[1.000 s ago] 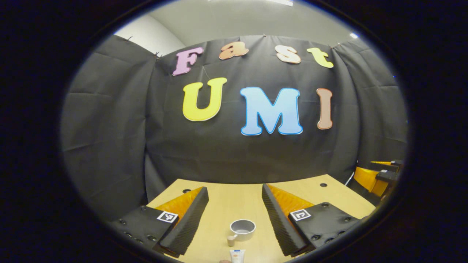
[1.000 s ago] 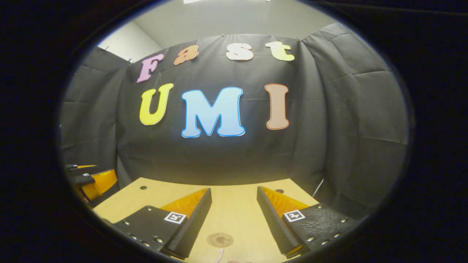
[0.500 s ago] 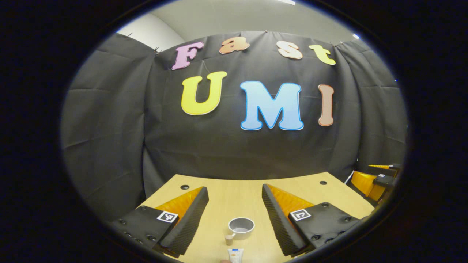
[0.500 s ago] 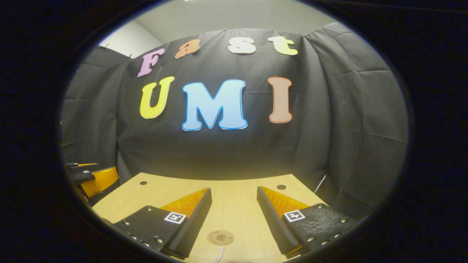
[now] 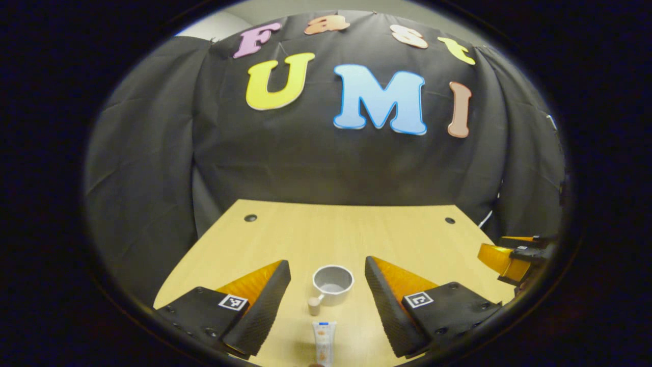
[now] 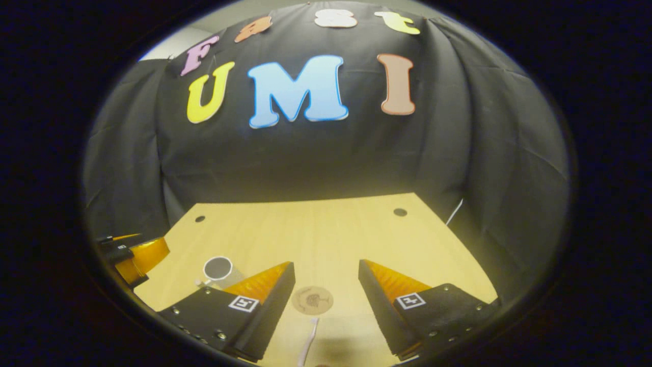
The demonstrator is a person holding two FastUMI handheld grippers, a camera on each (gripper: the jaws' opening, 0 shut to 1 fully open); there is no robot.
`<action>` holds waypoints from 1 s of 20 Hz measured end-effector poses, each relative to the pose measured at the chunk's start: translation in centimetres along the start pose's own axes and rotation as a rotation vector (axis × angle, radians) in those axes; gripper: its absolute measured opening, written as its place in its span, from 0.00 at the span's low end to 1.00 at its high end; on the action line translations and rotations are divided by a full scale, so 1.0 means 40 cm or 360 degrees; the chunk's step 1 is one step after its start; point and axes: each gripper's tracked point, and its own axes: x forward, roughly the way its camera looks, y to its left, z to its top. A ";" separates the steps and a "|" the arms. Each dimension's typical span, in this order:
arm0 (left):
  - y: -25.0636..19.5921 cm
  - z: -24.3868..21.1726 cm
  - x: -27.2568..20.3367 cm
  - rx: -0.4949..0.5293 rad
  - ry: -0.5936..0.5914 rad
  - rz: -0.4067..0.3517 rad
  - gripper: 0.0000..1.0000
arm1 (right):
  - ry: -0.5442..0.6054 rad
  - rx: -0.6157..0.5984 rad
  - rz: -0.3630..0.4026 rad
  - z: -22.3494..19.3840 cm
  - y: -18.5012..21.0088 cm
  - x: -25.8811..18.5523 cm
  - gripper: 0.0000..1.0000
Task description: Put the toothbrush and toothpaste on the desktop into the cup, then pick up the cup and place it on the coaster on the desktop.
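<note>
Left gripper view: left claw (image 5: pixel 327 285) wide apart, nothing btwn fingers but the grey cup (image 5: pixel 332 284) standing upright on the wooden surface (image 5: pixel 346 234), handle toward cam; toothpaste (image 5: pixel 324 342) lies just in front of it. Right gripper view: cup (image 6: pixel 219 270) far left, right claw (image 6: pixel 326 285) spread apart over coaster (image 6: pixel 312 299), white toothbrush (image 6: pixel 308 341) just below it
</note>
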 end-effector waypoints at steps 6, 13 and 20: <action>0.027 -0.204 0.042 0.0010 0.0365 0.0010 0.95 | 0.0452 0.0022 0.0037 -0.189 0.026 0.026 0.84; 0.038 -0.409 0.059 0.0005 0.0782 -0.0022 0.98 | 0.0817 0.0066 0.0049 -0.377 0.057 0.040 0.84; 0.076 -0.509 0.042 0.0035 0.1109 -0.0027 0.96 | 0.1145 0.0038 0.0050 -0.536 0.076 0.038 0.84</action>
